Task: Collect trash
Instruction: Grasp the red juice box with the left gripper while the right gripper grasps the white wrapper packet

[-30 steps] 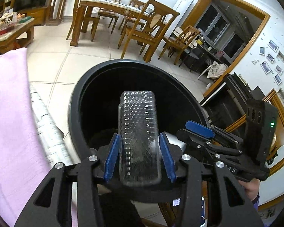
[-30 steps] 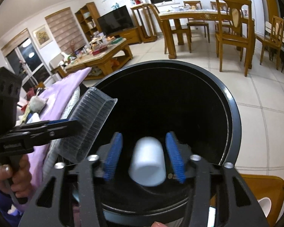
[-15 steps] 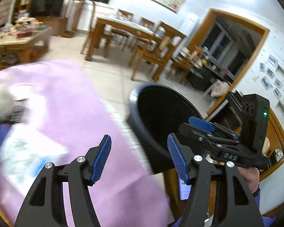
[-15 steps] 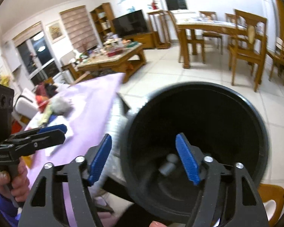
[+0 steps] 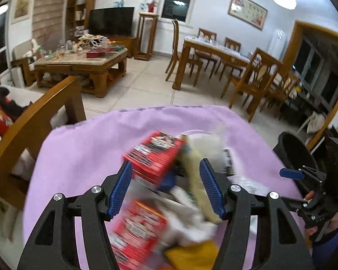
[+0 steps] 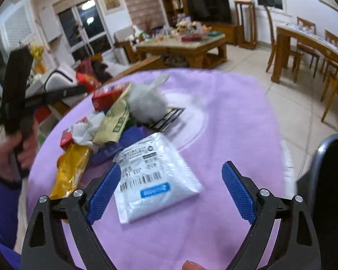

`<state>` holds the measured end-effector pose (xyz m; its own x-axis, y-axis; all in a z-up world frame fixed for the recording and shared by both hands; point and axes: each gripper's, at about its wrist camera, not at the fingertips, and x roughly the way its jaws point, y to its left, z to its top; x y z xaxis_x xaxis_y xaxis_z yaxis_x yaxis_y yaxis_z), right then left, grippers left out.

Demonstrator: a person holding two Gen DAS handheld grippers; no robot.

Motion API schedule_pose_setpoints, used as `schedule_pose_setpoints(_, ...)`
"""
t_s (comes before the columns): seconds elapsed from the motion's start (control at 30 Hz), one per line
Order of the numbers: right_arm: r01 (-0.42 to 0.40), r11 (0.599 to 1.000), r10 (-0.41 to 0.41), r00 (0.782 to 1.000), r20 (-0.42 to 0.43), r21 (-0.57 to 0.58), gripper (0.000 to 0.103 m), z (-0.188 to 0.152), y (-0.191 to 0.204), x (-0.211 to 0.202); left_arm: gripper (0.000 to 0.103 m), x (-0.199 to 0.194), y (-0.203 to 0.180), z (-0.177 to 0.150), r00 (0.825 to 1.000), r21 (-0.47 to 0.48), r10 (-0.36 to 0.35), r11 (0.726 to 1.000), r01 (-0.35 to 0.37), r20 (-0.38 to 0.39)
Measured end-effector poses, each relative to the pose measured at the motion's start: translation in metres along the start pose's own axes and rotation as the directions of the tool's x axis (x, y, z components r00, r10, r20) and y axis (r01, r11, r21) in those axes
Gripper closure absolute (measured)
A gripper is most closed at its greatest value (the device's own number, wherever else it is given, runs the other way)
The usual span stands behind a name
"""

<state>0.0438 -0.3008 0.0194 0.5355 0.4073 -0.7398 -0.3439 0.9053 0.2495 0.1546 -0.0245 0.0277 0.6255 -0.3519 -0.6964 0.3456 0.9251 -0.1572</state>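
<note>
Living room with tiled floor, wooden coffee table and dining table behind. Near the cameras, a purple cloth covers a round surface with a heap of trash on it: red boxes, a yellow wrapper, crumpled white paper, a grey fluffy wad, a white plastic pouch with a barcode label. Left gripper hangs over the red boxes, jaws apart, pads pressing on nothing; view blurred. Right gripper sits over the white plastic pouch, its jaws having just been opening, now spread wide, nothing gripped. Black bin stands beside the cloth at the right edge.
</note>
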Motion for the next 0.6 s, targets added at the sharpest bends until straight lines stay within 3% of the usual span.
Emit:
schedule_pose_setpoints(0.17,-0.018,0.999,0.016,0.997,-0.074,-0.026,0.006,0.001,0.003,0.034,0.041,0.027,0.018,0.003,0.998,0.149,-0.031,0.988,0.040,-0.061)
schedule_pose_setpoints(0.27,-0.019,0.998,0.013,0.994,-0.110,-0.055,0.006,0.002,0.005,0.048,0.041,0.041,0.015,0.000,0.997,0.227,0.008,0.974,0.009,-0.073)
schedule_pose_setpoints(0.53,-0.027,0.992,0.010,0.989,-0.146,-0.120,0.007,-0.001,0.019,0.066,0.040,0.064,0.031,0.001,0.988,0.187,-0.074,0.977,0.099,-0.133)
schedule_pose_setpoints(0.6,-0.028,0.988,0.006,0.989,-0.145,-0.149,0.020,-0.002,0.027,0.066,0.040,0.064,0.029,0.001,0.988,0.179,-0.076,0.979,0.100,-0.135)
